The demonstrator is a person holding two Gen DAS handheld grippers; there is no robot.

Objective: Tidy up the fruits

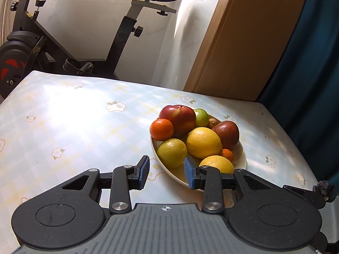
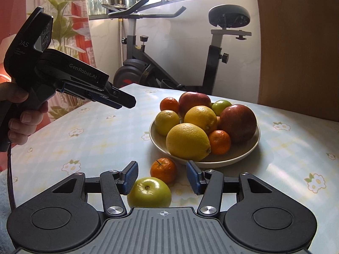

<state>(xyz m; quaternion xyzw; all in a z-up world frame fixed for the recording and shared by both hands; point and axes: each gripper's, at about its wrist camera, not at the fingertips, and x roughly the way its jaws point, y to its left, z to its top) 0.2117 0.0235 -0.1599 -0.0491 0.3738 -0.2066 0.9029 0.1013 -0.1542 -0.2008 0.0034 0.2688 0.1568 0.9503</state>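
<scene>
Table (image 2: 74, 139) carries a plate (image 2: 239, 155) piled with fruit; a tangerine (image 2: 163, 170) and green apple (image 2: 149, 192) lie loose beside it. Right gripper (image 2: 162, 176) gapes empty around the apple. Left gripper (image 1: 166, 172) hangs parted, empty.

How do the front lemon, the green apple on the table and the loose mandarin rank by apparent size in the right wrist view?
1. Front lemon and green apple: alike; the apple lies nearer and partly hidden.
2. Loose mandarin.
</scene>
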